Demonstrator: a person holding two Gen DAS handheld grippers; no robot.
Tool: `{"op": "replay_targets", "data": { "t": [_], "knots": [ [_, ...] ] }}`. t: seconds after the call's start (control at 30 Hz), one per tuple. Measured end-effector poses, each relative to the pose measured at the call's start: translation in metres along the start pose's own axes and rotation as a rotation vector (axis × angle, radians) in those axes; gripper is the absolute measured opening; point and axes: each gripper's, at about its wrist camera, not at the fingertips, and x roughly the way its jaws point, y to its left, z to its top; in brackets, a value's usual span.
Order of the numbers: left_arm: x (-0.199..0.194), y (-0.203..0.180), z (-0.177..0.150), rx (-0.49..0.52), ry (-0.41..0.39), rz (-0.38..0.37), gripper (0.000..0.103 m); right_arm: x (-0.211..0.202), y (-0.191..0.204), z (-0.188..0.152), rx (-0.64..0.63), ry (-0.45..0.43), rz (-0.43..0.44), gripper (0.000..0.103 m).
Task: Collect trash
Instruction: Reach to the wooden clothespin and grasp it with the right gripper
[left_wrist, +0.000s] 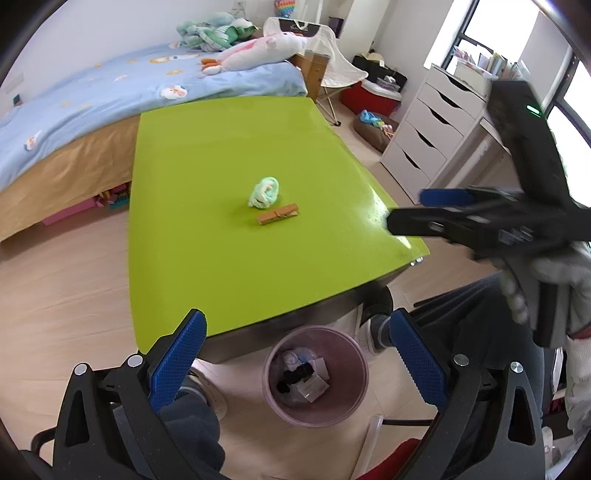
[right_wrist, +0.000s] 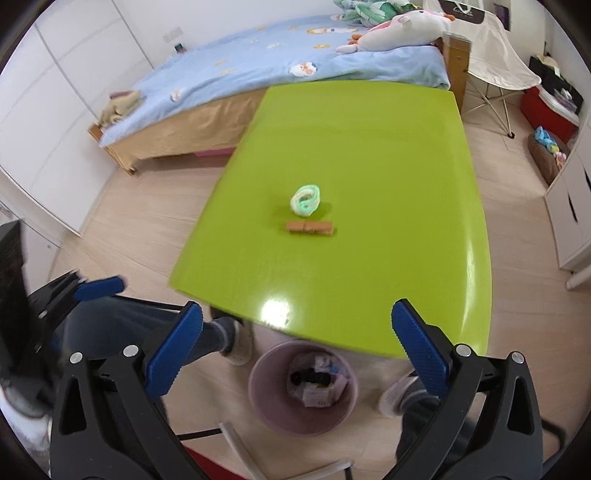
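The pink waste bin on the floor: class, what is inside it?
The pink waste bin already holds rubbish: a black item, a pale box or packet and crumpled light wrappers. Anything beneath that pile is covered, so the bottom cannot be seen.

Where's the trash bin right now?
On the floor below the green table's near edge: the pink bin, low and central in both wrist views.

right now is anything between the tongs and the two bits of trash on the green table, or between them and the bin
Nothing visible blocks either path. The green fuzzy bundle and the brown wrapper lie alone on the green table. Both the left tongs and right tongs are open above the table's near edge, and the pink bin stands open-topped on the floor below it.
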Motion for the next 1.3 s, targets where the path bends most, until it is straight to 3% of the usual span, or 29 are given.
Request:
{"op": "replay_targets", "data": {
  "t": [0.4,0.7,0.73,0.8,0.97,1.07,1.3],
  "knots": [
    [-0.003,0.014,0.002,-0.048,-0.031,0.011,0.095,0.102,-0.002,0.069,0.066,0.186,-0.049,0.100],
    [-0.006,0.020,0.000,-0.082,-0.041,0.013,0.095,0.168,-0.008,0.085,0.140,0.322,-0.119,0.099],
    [-0.005,0.021,-0.001,-0.085,-0.039,0.012,0.095,0.172,-0.008,0.085,0.142,0.327,-0.129,0.098],
    [-0.004,0.023,-0.002,-0.091,-0.036,0.011,0.095,0.177,-0.008,0.087,0.140,0.341,-0.150,0.079],
    [-0.003,0.026,-0.003,-0.104,-0.036,0.006,0.095,0.184,-0.004,0.085,0.120,0.357,-0.170,0.071],
    [-0.001,0.028,-0.003,-0.110,-0.036,0.005,0.095,0.182,-0.003,0.088,0.101,0.350,-0.191,0.061],
    [0.003,0.029,0.002,-0.108,-0.035,0.001,0.095,0.164,-0.010,0.080,0.092,0.305,-0.156,0.060]
  ]
}}
